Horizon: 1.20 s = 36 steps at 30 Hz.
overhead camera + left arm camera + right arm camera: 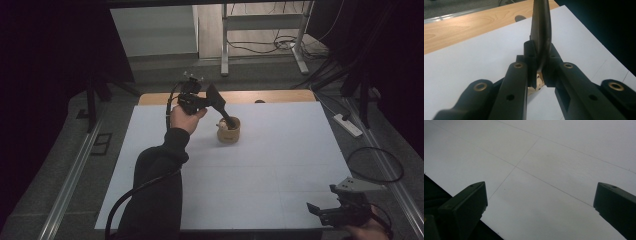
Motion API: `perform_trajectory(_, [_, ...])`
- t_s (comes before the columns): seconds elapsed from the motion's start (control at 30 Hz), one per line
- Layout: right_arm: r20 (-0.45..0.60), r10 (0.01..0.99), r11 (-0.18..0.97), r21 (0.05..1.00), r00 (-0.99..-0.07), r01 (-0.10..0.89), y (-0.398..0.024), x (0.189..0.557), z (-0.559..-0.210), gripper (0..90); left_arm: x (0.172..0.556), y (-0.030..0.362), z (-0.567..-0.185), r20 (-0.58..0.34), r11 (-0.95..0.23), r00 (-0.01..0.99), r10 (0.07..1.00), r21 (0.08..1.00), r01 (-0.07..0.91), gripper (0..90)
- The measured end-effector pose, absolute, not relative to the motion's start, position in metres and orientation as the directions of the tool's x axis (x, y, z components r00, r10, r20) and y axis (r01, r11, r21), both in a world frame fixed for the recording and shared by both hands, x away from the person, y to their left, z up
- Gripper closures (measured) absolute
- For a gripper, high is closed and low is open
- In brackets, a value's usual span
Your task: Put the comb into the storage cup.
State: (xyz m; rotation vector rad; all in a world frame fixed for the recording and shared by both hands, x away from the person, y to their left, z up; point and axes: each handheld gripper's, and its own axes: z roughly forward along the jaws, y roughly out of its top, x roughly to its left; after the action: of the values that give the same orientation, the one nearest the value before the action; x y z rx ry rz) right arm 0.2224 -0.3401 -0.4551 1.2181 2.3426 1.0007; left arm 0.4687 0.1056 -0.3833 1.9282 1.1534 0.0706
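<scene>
A bench (260,96) of pale wood is seen, its top covered almost wholly by a white sheet (250,185); only a strip of bare wood is left showing along the far edge. The sheet is crossed by faint thin lines. A small round wooden holder (228,131) is stood upright on the sheet, in the far half and near the middle of the width. A small dark spot (259,101) is seen at the far edge, where sheet and wood meet; what it is cannot be told
</scene>
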Motion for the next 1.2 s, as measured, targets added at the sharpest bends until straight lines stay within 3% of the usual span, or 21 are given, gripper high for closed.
perform_trajectory(0.53, [0.038,0.807,0.394,0.710,-0.590,0.584,-0.340,0.222,-0.455,0.0,0.473,0.102,-0.404,-0.383,-0.181,0.555,0.738,0.680,0.710,82.6])
perform_trajectory(1.2, [0.039,0.806,0.395,0.706,-0.590,0.587,-0.340,0.223,-0.455,0.0,0.476,0.121,-0.419,-0.470,-0.079,0.509,0.721,0.675,0.734,80.0])
